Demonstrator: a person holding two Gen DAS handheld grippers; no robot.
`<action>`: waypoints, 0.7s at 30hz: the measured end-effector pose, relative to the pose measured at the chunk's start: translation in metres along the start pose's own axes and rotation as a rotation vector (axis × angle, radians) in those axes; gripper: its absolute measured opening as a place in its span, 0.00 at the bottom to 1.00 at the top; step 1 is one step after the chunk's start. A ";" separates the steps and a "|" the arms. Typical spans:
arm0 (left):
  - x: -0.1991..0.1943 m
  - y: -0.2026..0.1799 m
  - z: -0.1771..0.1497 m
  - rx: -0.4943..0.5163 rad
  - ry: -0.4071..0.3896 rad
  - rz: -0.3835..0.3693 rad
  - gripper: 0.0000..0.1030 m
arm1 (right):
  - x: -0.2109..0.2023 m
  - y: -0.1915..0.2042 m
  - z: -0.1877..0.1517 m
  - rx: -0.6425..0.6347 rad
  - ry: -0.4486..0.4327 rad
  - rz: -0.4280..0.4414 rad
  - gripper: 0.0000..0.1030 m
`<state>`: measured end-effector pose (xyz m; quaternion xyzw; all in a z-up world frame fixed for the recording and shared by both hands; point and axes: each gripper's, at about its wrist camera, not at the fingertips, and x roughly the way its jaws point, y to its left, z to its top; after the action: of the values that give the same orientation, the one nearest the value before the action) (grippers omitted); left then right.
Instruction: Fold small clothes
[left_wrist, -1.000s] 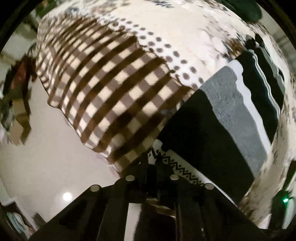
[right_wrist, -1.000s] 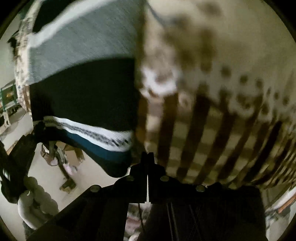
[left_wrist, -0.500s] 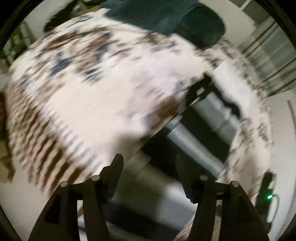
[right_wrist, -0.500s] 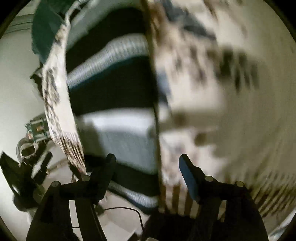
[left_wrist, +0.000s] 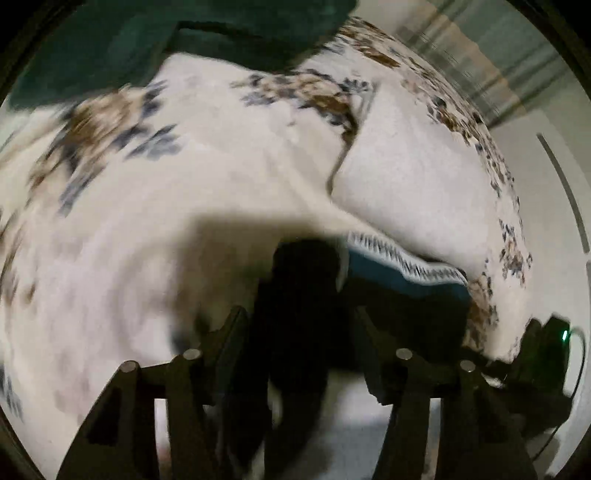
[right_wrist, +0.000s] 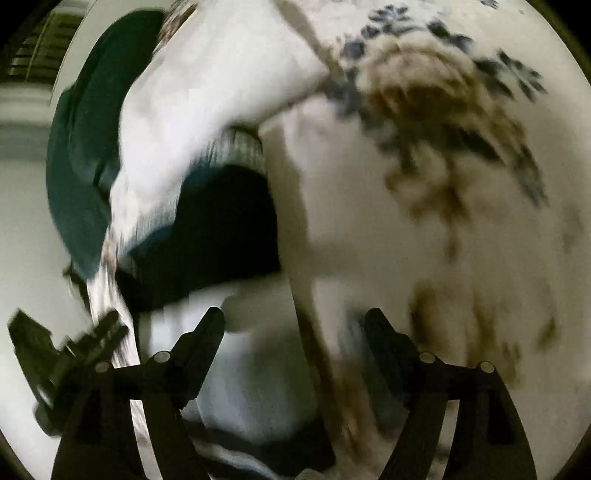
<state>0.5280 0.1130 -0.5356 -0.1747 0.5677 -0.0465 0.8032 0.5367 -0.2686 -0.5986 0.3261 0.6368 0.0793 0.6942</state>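
A striped garment (left_wrist: 399, 291), black, teal, grey and white with a zigzag band, lies on a cream bedspread with brown and blue flowers (left_wrist: 184, 192). My left gripper (left_wrist: 299, 332) is open just above the garment's near edge, its fingers on either side of a dark fold. In the right wrist view the same garment (right_wrist: 221, 229) lies ahead and left. My right gripper (right_wrist: 295, 332) is open and holds nothing, low over the garment's pale part and the bedspread (right_wrist: 443, 221). Both views are blurred.
A dark green garment (left_wrist: 184, 33) lies at the far end of the bed; it also shows in the right wrist view (right_wrist: 81, 155). The other gripper's body shows at each view's edge (left_wrist: 546, 343) (right_wrist: 74, 347). Pale floor lies beyond the bed edges.
Both grippers were shut on the garment's edge a second ago. They have opened, let it go and swung over the bed towards its far part.
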 end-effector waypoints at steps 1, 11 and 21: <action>0.005 -0.001 0.003 0.022 0.002 -0.001 0.05 | 0.006 0.000 0.013 0.018 0.002 0.012 0.77; -0.009 0.043 0.020 -0.075 0.001 -0.133 0.04 | 0.034 0.060 0.039 -0.060 -0.090 -0.052 0.08; 0.023 0.052 0.021 -0.039 0.103 -0.114 0.08 | 0.051 0.070 0.053 -0.103 -0.005 -0.178 0.14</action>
<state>0.5497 0.1601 -0.5675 -0.2196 0.5982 -0.0899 0.7654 0.6166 -0.2055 -0.6038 0.2321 0.6565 0.0490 0.7160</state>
